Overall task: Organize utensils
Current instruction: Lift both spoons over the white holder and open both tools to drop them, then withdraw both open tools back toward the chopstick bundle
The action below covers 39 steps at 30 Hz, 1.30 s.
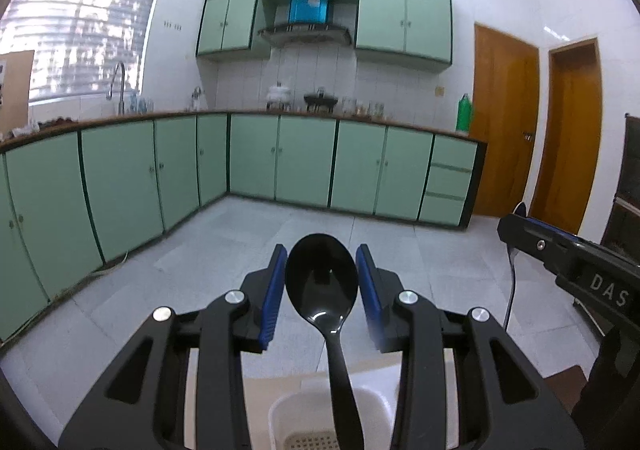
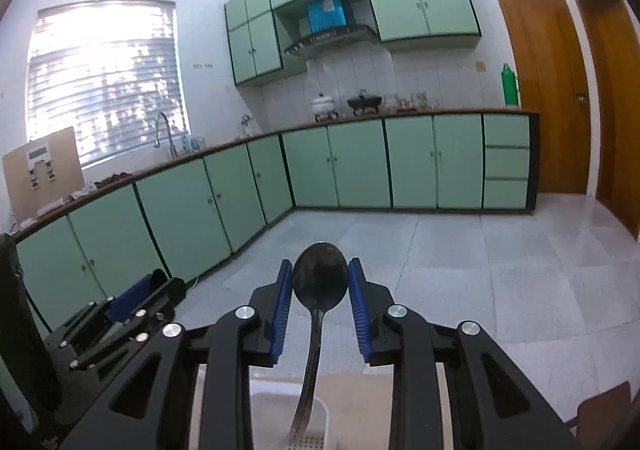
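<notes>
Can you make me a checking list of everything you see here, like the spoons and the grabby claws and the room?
Surface: pale tabletop edge, mostly hidden.
Job's things: black spoon; dark spoon; white perforated holder below.
Clutter: nothing seen.
Grippers: left gripper shut on the black spoon's bowl; right gripper shut on the dark spoon's bowl.
Cables: thin dark cable.
Surroundings: green cabinets, tiled floor, wooden doors, window.

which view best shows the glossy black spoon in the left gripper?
Left wrist view: the glossy black spoon fills the centre, bowl between the left gripper pads, handle running down. Right wrist view shows that gripper only side-on at lower left; its spoon can't be made out.
</notes>
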{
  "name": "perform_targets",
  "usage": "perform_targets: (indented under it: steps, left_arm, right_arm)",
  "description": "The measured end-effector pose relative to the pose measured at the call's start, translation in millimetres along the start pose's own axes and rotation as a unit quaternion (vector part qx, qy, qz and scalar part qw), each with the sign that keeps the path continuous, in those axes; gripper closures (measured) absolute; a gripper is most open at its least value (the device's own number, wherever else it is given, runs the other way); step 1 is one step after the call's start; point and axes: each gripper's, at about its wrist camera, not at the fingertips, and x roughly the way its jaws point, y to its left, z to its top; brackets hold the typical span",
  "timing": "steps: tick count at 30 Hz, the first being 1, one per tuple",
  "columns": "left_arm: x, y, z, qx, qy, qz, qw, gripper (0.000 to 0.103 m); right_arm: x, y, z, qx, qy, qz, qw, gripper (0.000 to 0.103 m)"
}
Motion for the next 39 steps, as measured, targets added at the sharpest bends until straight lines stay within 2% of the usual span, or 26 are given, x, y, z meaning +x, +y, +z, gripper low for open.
perform_targets:
  steps: [3,5,9,12,16,20,25,30,33,39]
  left_arm:
    - [-2,5,-8,0.000,0.010,0.002,1.0000,0.067]
    - [-10,7,-13,0.004,0.007,-0.001,1.0000,0.060]
    - [-36,10,-18,0.015,-0.001,-0.004,0.9999,0.057]
    - [-60,13,-27,0.011,0.004,-0.002,0.9999,0.050]
    - [-95,22,-51,-0.002,0.033,0.000,0.9995,0.041]
    - [-132,26,-89,0.001,0.067,0.003,0.9977,0.037]
    - [-172,30,-147,0.009,0.143,0.006,0.9897,0.034]
    - [-198,33,-193,0.005,0.209,0.007,0.9778,0.031]
    - [-209,33,-214,0.006,0.231,0.011,0.9728,0.031]
    - [-213,33,-232,0.001,0.266,0.027,0.9635,0.031]
  right_arm:
    - [9,-1,-18,-0.006,0.033,0.014,0.999,0.074]
    - [7,1,-24,-0.010,0.036,0.012,0.999,0.073]
    - [-10,-5,-34,-0.002,0.037,0.014,0.999,0.065]
    - [-32,-12,-44,0.008,0.041,0.008,0.999,0.057]
    - [-66,-16,-72,0.014,0.057,-0.001,0.998,0.042]
    - [-103,-15,-116,0.019,0.087,-0.009,0.996,0.034]
    - [-141,-11,-179,0.029,0.150,-0.021,0.988,0.033]
    - [-169,6,-219,0.026,0.188,-0.014,0.982,0.033]
    - [-181,18,-235,0.011,0.206,-0.006,0.978,0.036]
    - [-190,35,-253,-0.002,0.230,0.004,0.973,0.044]
